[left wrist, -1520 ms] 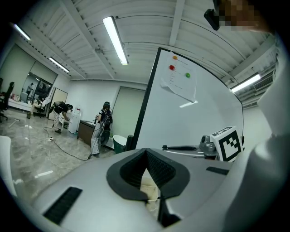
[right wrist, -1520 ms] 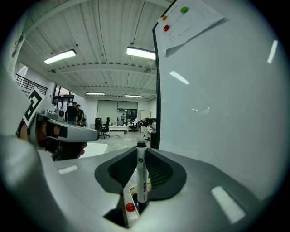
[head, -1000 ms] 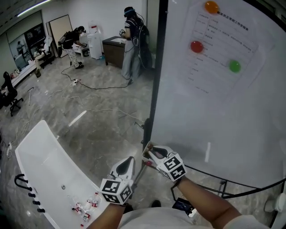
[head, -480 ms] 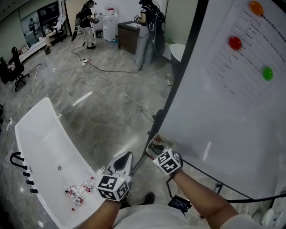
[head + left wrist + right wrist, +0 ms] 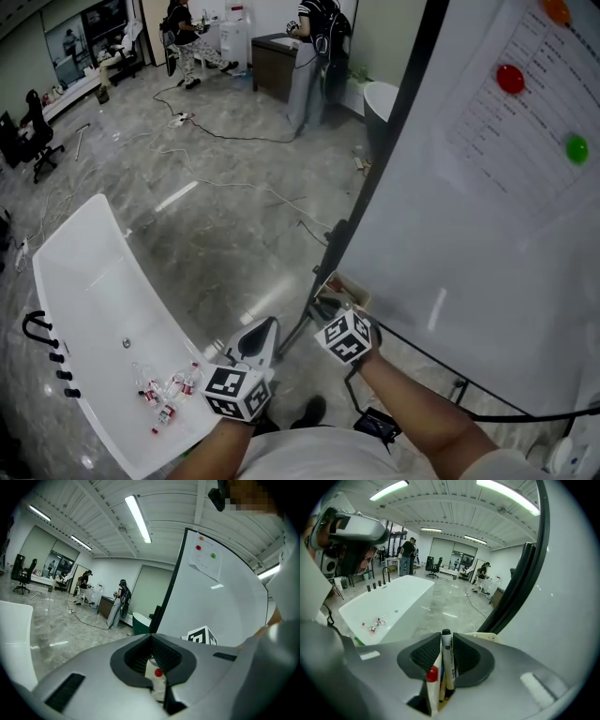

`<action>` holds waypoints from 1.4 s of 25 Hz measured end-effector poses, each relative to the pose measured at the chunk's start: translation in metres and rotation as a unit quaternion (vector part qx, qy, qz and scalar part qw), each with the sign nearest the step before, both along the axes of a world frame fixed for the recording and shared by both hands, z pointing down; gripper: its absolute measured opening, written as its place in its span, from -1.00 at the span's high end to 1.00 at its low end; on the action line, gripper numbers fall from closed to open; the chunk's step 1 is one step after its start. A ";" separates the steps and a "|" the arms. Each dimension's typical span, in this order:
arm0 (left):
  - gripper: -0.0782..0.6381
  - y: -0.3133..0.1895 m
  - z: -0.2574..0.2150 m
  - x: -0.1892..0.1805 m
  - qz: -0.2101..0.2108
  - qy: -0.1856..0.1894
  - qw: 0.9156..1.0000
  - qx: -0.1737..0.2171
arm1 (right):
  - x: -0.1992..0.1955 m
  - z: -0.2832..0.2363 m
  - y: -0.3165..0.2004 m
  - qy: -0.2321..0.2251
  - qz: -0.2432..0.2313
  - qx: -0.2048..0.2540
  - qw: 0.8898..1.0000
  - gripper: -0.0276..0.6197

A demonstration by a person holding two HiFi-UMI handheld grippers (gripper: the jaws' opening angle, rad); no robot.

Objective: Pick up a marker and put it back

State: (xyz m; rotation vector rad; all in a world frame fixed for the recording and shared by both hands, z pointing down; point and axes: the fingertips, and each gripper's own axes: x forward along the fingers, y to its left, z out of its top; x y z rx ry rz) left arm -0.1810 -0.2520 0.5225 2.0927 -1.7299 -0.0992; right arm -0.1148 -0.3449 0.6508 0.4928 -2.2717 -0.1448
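Note:
A black-capped marker (image 5: 447, 660) stands upright between the pads of my right gripper (image 5: 446, 649), whose jaws are opening while both pads still touch it. In the head view my right gripper (image 5: 327, 305) is at the lower left corner of the whiteboard (image 5: 469, 234), right by the cream pen tray (image 5: 348, 287). My left gripper (image 5: 266, 331) hangs a little to its left, above the floor. Its jaws are shut with nothing between them (image 5: 153, 657).
The whiteboard's dark frame post (image 5: 375, 178) rises just behind the right gripper, and its stand legs (image 5: 441, 370) run along the floor. A long white table (image 5: 94, 309) with several small bottles (image 5: 164, 398) stands at the left. People and cables are far back.
The view has swung left and down. My right gripper has moved slightly forward and now sits against the board's lower corner by the tray. The left gripper has barely moved.

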 end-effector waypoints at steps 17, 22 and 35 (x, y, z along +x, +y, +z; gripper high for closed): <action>0.77 -0.012 -0.062 0.032 0.048 -0.036 0.997 0.057 | 0.039 -0.214 0.054 -0.314 0.079 0.039 0.945 0.89; 0.77 -0.021 -0.078 0.048 0.071 -0.046 0.994 0.072 | 0.057 -0.233 0.071 -0.352 0.103 0.043 0.930 0.91; 0.77 -0.022 -0.090 0.063 0.101 -0.050 0.990 0.087 | 0.067 -0.226 0.064 -0.349 0.141 0.047 0.925 0.91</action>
